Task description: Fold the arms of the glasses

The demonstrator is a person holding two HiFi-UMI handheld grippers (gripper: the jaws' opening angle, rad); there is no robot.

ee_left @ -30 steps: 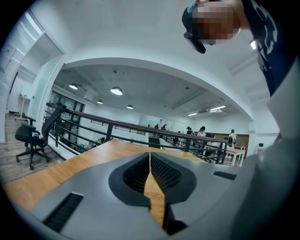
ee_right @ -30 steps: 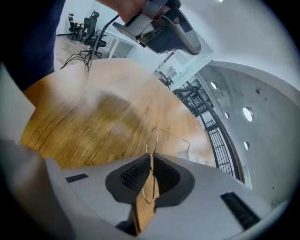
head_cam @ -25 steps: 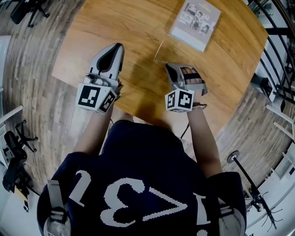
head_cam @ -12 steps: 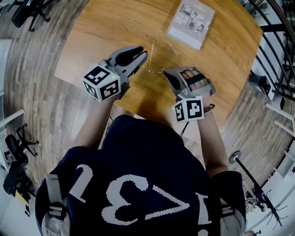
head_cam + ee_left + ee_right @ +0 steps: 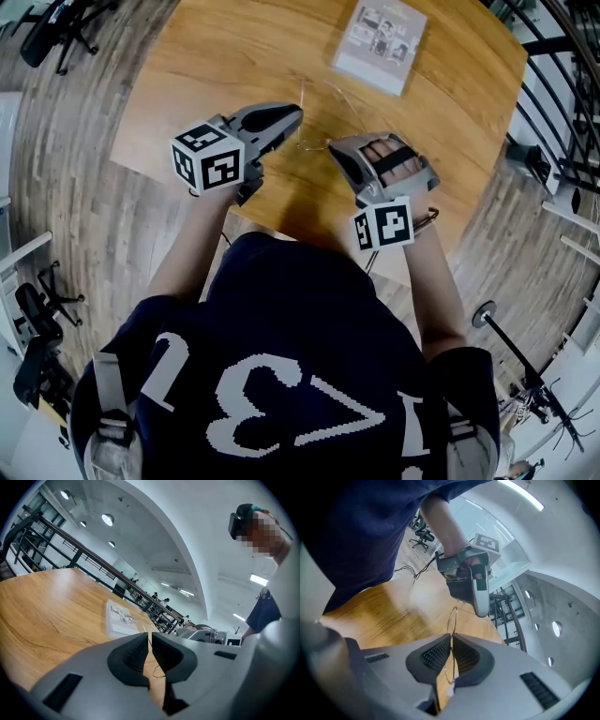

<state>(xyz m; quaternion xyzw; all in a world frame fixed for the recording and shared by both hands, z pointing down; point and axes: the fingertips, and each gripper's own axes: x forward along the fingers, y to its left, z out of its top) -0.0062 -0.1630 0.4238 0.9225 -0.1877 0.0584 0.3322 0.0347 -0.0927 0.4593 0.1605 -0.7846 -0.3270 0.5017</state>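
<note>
While the right hand-held gripper has its jaws closed on the thin wire rim of the glasses, the pair hangs clear of the counter, one lens ring standing just above the jaw tips.

Left hand-held gripper: jaws narrow and opening. A fine wire line shows in the slit between the pads, with wood visible through the gap. Cannot tell whether the pads touch that wire.

Position: in the head view the two grippers face each other tip to tip over the near part of the counter, with the glasses between them. A booklet lies well apart at the far edge.

Progress (judgement): thin wire lines run from the frame out toward the booklet, so at least one arm looks unfolded. Wire too fine to say whether the other arm is in. Task reads as under way, not finished.

Left to do: swing the remaining arm or arms flat against the frame, then set the pair down.
</note>
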